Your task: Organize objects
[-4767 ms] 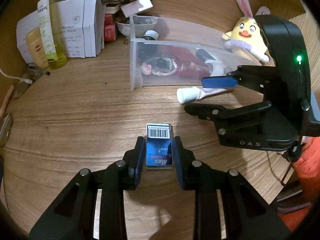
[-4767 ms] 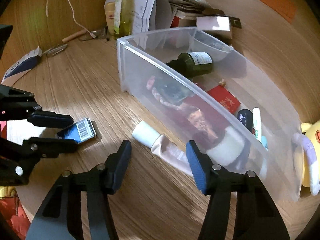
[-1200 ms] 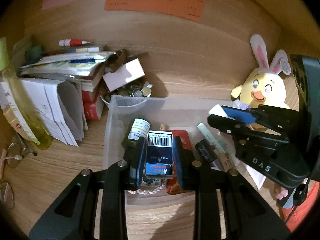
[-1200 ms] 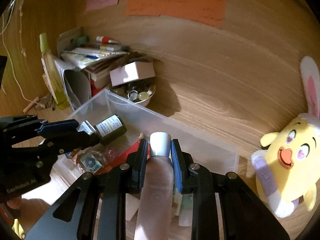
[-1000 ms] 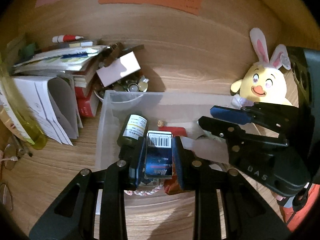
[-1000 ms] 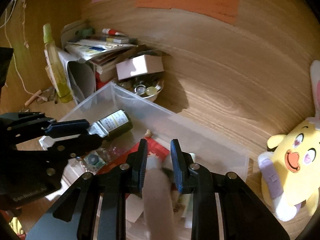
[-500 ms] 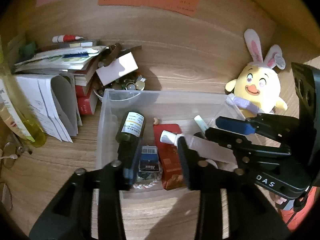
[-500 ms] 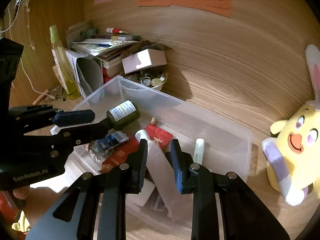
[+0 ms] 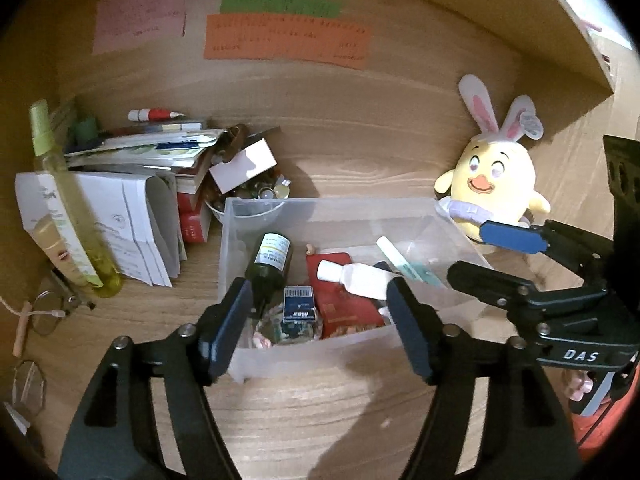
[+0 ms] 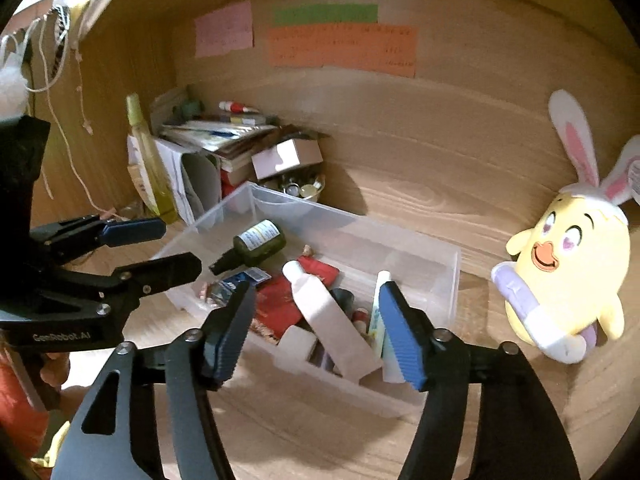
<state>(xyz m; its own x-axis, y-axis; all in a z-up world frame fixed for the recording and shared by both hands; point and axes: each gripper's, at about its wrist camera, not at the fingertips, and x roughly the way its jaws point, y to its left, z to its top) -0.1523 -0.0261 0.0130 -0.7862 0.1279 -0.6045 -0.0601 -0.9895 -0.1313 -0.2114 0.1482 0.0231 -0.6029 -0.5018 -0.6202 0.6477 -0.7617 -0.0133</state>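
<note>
A clear plastic bin [image 9: 320,206] [image 10: 452,280] stands on the wooden desk. A small blue box with a barcode [image 9: 298,304] [image 10: 244,278] lies inside it, loose, beside a dark green bottle [image 9: 270,260] [image 10: 258,246]. A white tube [image 9: 356,276] [image 10: 328,312] lies slanted over a red packet [image 9: 340,300]. My left gripper [image 9: 317,300] [image 10: 176,246] hovers above the bin's near wall, jaws opening, nothing between the pads. My right gripper [image 10: 316,292] [image 9: 480,258] hangs over the bin's right half, jaws also opening and empty.
A yellow plush chick with bunny ears [image 9: 492,184] [image 10: 568,264] sits right of the bin. Left of it are stacked papers and books [image 9: 132,168], a yellow-green spray bottle [image 9: 76,216], a bowl of small items [image 9: 248,200] and glasses [image 9: 48,312]. Coloured notes [image 9: 286,38] hang on the back wall.
Both grippers opened. The left let go of the blue box and the right let go of the white tube; both things now lie in the bin. Both grippers drew back and up.
</note>
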